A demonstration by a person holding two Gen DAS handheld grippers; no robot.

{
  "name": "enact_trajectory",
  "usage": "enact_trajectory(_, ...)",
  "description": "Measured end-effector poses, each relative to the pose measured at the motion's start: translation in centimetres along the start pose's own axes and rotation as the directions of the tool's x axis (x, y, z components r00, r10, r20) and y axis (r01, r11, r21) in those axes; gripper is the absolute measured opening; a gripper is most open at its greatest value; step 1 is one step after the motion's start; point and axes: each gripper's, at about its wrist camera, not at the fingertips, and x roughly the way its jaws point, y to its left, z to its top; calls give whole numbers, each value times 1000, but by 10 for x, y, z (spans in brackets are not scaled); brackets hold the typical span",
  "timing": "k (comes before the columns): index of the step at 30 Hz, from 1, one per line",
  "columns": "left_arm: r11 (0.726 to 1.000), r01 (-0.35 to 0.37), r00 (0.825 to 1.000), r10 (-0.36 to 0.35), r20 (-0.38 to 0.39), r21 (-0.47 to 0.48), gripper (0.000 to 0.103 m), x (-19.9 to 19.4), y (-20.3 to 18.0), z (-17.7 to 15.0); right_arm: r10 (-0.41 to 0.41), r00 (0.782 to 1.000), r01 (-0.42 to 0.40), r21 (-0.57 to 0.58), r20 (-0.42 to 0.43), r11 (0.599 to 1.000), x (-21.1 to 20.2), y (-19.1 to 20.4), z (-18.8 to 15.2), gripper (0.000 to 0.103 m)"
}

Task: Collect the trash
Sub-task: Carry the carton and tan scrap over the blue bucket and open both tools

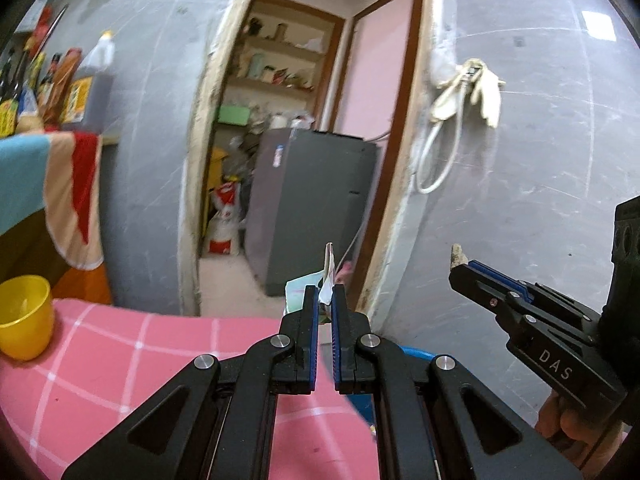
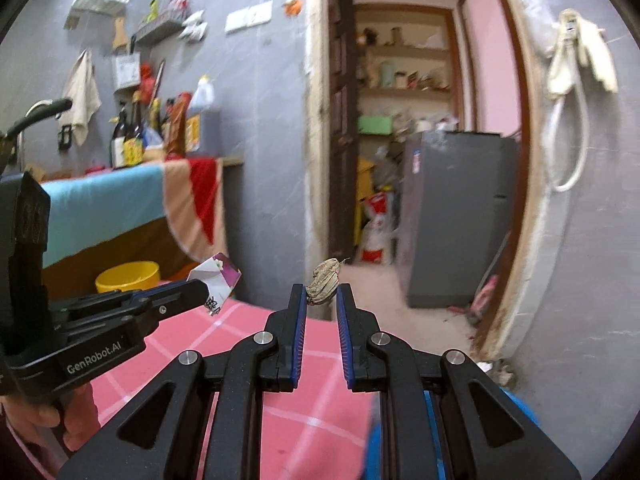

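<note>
Pink checked tablecloth (image 1: 120, 352) is seen below both grippers; a crumpled wrapper (image 1: 326, 284) is pinched in the left gripper (image 1: 325, 300), a dried brown husk (image 2: 323, 282) is clamped in the right gripper (image 2: 322, 300), both held up facing the doorway (image 2: 400, 120)

Open doorway (image 2: 400, 160) ahead, fridge (image 2: 456, 216) inside

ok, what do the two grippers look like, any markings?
Both are matte black linkage frames with silver pivot pins and ribbed blue pads lining the jaws. The left gripper carries white "GenRobot.AI" lettering on its side; the right gripper shows "DAS". No cables or sleeves visible.
</note>
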Motion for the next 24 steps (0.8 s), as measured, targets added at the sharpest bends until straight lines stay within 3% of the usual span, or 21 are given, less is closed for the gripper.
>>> enact_trajectory(10, 991, 89, 996, -90, 5, 101, 4, 19, -65, -7, -139, 989, 135, 70, 46, 988, -48, -55, -12, 14)
enact_trajectory(24, 983, 151, 973, -129, -191, 104, 4, 83, -116, -37, -214, 975, 221, 163, -63, 961, -66, -116, -55, 14)
